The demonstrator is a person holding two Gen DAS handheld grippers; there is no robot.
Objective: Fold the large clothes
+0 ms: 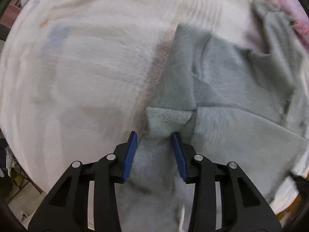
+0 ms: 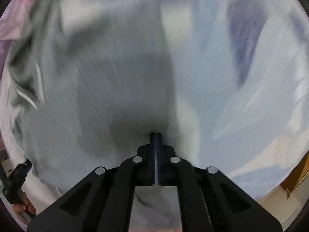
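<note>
Lying beneath both grippers, the grey garment (image 1: 222,81) bunched between the parted left gripper (image 1: 154,135); the right gripper (image 2: 155,134) was closed, empty.

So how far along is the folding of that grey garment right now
Early to midway. Done: the grey fleece garment lies on the white sheet with flaps already turned over, creases showing. In hand: the left gripper stands open around a ribbed cuff; the right gripper is shut above the cloth, whether pinching any is unclear from the blur. Left: the far side is still bunched, no neat stack yet.
</note>
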